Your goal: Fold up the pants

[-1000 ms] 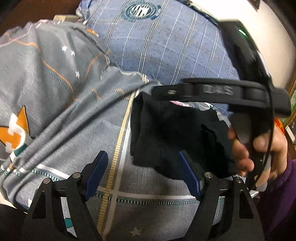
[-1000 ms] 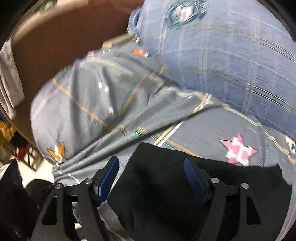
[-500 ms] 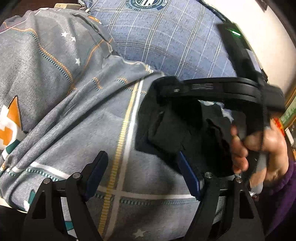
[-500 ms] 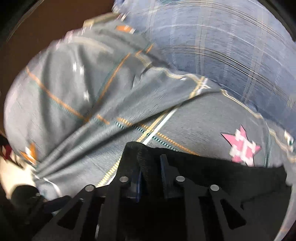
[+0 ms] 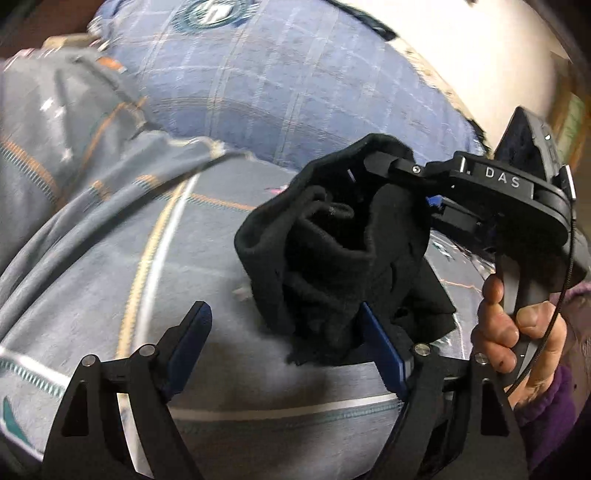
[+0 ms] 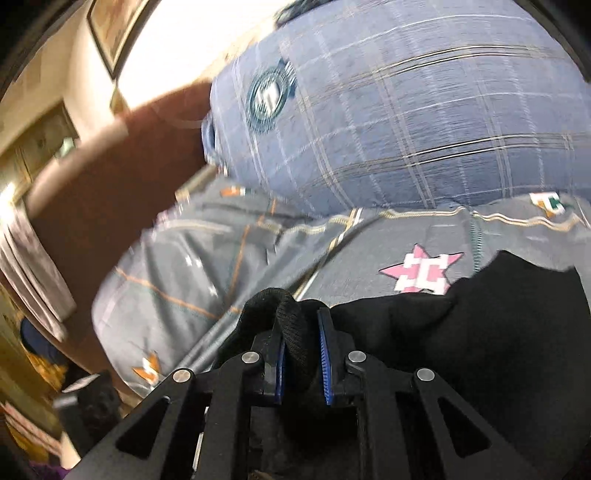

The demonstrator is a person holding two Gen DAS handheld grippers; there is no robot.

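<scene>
The black pants (image 5: 332,266) hang bunched above the grey patterned bedspread (image 5: 110,258). My right gripper (image 6: 303,354) is shut on a rolled edge of the pants (image 6: 498,332), which spread dark to its right. In the left wrist view the right gripper (image 5: 373,162) comes in from the right, held by a hand, with the cloth lifted off the bed. My left gripper (image 5: 284,350) is open and empty, low in front of the hanging cloth; its right finger (image 5: 384,354) is close to the fabric's lower edge.
A blue plaid pillow (image 5: 277,85) lies at the head of the bed, also in the right wrist view (image 6: 406,118). A brown headboard (image 6: 110,177) and a framed picture (image 6: 110,33) on the wall are at the left. A pink star (image 6: 424,269) marks the bedspread.
My right gripper closed on the pants' edge and has lifted the cloth up off the bedspread. My left gripper stayed open below it.
</scene>
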